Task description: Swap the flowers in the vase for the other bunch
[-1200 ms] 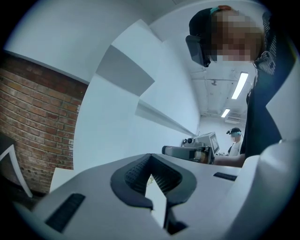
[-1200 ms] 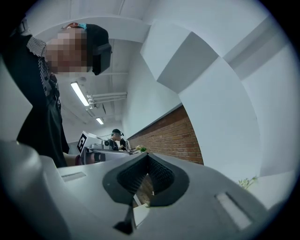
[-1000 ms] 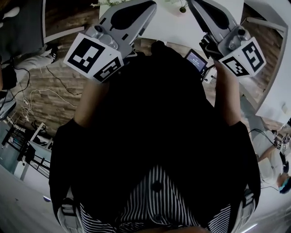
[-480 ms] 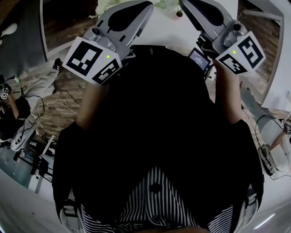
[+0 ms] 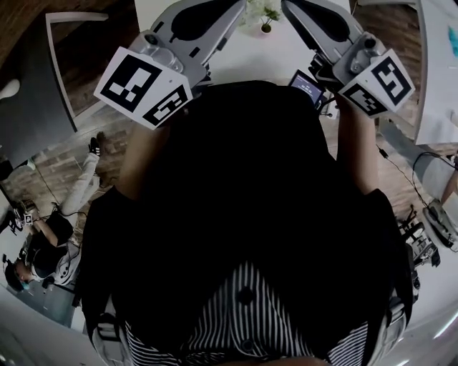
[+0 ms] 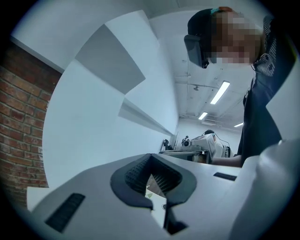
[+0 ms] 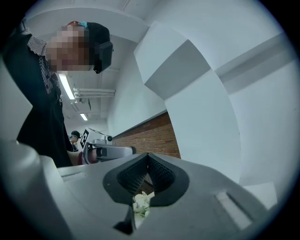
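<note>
Here the flowers (image 5: 261, 13), white blooms over green, stand on the white table (image 5: 243, 61), set in from its near edge; the bunch is too small to tell which way its stems run. The left gripper (image 6: 151, 164) and the right gripper (image 7: 148, 161) are both clenched tight with nothing between the pads, held above the table's near edge and touching nothing.

A lab-like workshop: bare brick wall (image 6: 18, 122) at the left, ceiling strip lights (image 6: 220, 92) upper right, white tables (image 5: 438, 78) along the head view's edges, another person (image 5: 43, 243) lower left.
</note>
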`<control>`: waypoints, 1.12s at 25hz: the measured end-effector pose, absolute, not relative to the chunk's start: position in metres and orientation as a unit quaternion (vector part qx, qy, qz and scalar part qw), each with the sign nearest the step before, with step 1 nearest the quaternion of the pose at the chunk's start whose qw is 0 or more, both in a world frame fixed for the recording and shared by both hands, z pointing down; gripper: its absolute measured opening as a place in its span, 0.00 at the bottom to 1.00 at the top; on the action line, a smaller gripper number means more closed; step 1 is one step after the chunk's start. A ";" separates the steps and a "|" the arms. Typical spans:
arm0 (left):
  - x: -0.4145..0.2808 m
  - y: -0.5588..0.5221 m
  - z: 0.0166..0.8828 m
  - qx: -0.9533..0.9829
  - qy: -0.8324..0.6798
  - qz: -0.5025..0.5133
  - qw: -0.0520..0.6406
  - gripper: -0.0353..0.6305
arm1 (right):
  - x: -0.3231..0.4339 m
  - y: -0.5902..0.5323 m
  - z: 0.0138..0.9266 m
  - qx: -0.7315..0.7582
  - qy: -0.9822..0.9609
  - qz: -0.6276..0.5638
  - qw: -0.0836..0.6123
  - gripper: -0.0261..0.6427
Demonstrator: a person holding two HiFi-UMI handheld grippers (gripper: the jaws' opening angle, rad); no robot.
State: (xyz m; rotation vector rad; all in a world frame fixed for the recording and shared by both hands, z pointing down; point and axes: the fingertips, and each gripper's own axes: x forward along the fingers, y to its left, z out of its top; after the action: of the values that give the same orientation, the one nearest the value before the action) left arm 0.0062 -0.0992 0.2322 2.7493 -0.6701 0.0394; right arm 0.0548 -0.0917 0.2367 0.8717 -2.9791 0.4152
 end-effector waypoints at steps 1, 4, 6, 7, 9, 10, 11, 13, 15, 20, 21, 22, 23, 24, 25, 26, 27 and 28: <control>0.008 -0.097 0.232 0.961 -0.230 0.014 0.155 0.06 | 0.056 -0.090 0.237 0.283 -0.950 0.133 0.006 0.04; 0.005 -0.087 0.231 0.963 -0.222 0.019 0.154 0.06 | 0.056 -0.082 0.238 0.295 -0.946 0.132 0.015 0.04; 0.003 -0.086 0.229 0.962 -0.221 0.022 0.157 0.06 | 0.056 -0.085 0.238 0.305 -0.943 0.134 0.022 0.04; 0.003 -0.088 0.228 0.962 -0.221 0.024 0.158 0.06 | 0.058 -0.088 0.238 0.312 -0.940 0.134 0.026 0.04; 0.004 -0.090 0.227 0.962 -0.220 0.027 0.160 0.06 | 0.064 -0.095 0.241 0.326 -0.935 0.133 0.035 0.04; 0.005 -0.090 0.228 0.962 -0.219 0.028 0.160 0.06 | 0.068 -0.097 0.242 0.333 -0.933 0.132 0.040 0.04; 0.007 -0.090 0.228 0.962 -0.218 0.030 0.160 0.06 | 0.074 -0.099 0.244 0.339 -0.931 0.130 0.044 0.04; 0.008 -0.090 0.227 0.962 -0.219 0.030 0.160 0.06 | 0.083 -0.101 0.244 0.348 -0.927 0.128 0.049 0.05; 0.004 -0.090 0.228 0.962 -0.218 0.030 0.161 0.06 | 0.087 -0.102 0.248 0.357 -0.924 0.124 0.058 0.05; 0.011 -0.088 0.239 0.962 -0.216 0.031 0.166 0.06 | 0.105 -0.105 0.271 0.367 -0.917 0.127 0.088 0.17; 0.011 -0.088 0.239 0.961 -0.217 0.030 0.167 0.06 | 0.106 -0.106 0.275 0.367 -0.917 0.126 0.095 0.18; 0.010 -0.089 0.239 0.961 -0.217 0.029 0.168 0.06 | 0.106 -0.107 0.277 0.367 -0.916 0.128 0.100 0.20; 0.008 -0.089 0.238 0.961 -0.218 0.028 0.170 0.06 | 0.107 -0.107 0.279 0.367 -0.915 0.131 0.100 0.21; 0.006 -0.089 0.238 0.960 -0.220 0.027 0.171 0.06 | 0.107 -0.107 0.281 0.369 -0.914 0.136 0.096 0.21; 0.005 -0.089 0.237 0.959 -0.222 0.026 0.172 0.06 | 0.109 -0.107 0.283 0.372 -0.913 0.138 0.095 0.23; 0.004 -0.088 0.237 0.959 -0.225 0.025 0.173 0.06 | 0.111 -0.106 0.287 0.376 -0.911 0.137 0.102 0.26; 0.004 -0.088 0.238 0.958 -0.227 0.024 0.174 0.06 | 0.113 -0.104 0.294 0.378 -0.908 0.132 0.120 0.28; 0.005 -0.087 0.238 0.957 -0.229 0.024 0.174 0.06 | 0.115 -0.102 0.303 0.378 -0.906 0.126 0.144 0.30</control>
State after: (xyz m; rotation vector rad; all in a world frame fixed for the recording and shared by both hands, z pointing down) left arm 0.0048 -0.0875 0.2381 2.7145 -0.6491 0.0666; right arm 0.1148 -0.1025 0.3029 1.0901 -2.6108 0.3646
